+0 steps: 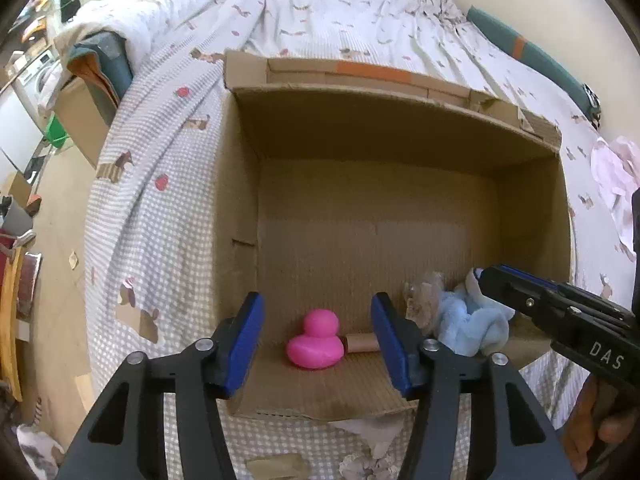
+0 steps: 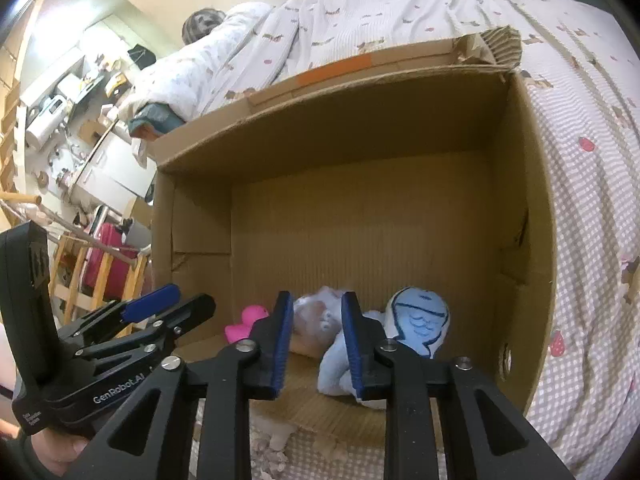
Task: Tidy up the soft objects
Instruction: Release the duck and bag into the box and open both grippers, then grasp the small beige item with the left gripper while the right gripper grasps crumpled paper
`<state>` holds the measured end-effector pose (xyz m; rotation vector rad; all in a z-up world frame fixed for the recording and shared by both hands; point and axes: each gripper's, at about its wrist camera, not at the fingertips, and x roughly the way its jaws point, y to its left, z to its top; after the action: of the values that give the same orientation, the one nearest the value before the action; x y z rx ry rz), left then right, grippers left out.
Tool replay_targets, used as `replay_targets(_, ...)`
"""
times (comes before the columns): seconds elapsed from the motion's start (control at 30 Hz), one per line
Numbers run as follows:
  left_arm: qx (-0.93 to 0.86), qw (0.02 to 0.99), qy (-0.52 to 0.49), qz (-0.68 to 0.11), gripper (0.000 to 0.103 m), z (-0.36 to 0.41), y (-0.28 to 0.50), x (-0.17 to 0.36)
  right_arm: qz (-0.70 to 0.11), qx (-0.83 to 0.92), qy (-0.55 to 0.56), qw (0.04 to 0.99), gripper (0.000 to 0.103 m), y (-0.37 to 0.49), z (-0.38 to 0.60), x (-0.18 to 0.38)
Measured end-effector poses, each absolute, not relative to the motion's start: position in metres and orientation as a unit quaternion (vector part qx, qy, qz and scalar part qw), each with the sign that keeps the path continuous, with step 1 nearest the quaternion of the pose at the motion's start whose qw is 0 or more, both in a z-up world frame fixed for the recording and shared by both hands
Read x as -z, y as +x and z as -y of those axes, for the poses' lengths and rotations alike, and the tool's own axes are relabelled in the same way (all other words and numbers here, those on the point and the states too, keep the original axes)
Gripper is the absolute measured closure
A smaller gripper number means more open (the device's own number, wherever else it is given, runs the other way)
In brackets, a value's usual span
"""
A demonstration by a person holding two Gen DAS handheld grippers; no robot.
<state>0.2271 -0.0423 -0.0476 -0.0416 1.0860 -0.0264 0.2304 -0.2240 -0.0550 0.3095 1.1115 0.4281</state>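
An open cardboard box lies on the bed; it also shows in the right wrist view. Inside near its front are a pink duck, a small brown roll, a clear-wrapped soft item and a light blue plush. My left gripper is open and empty above the duck. My right gripper is open and empty over the wrapped item and the blue plush. The duck shows at the left there. The right gripper enters the left wrist view from the right.
The bed has a checked sheet and a printed duvet. A pink cloth lies at the right. Crumpled paper lies in front of the box. Cluttered furniture and a wooden rack stand left of the bed.
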Motion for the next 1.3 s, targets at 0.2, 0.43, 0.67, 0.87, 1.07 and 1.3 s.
replay_targets(0.2,0.011,0.863,-0.029,-0.504,0.046,0.037,0.225,0.039,-0.497,-0.177,0.159,0.834,0.021,0.227,0.236,0.047)
replay_targets(0.43,0.005,0.873,-0.045,-0.486,0.014,0.028,0.218,0.029,-0.495,-0.168,0.171,0.835,0.021,0.221,0.242,0.041)
replay_targets(0.67,-0.011,0.876,-0.051,-0.480,0.007,0.017,0.205,0.019,-0.491,-0.169,0.183,0.835,0.012,0.210,0.247,0.034)
replay_targets(0.87,-0.018,0.874,-0.055,-0.482,0.006,0.007,0.187,0.011,-0.490,-0.171,0.182,0.835,0.007,0.194,0.252,0.026)
replay_targets(1.07,-0.023,0.866,-0.062,-0.495,0.006,-0.002,0.164,0.013,-0.490,-0.170,0.173,0.837,0.007,0.176,0.254,0.022)
replay_targets(1.3,-0.026,0.862,-0.051,-0.504,0.006,-0.003,0.141,0.019,-0.495,-0.171,0.176,0.834,0.007,0.153,0.257,0.023)
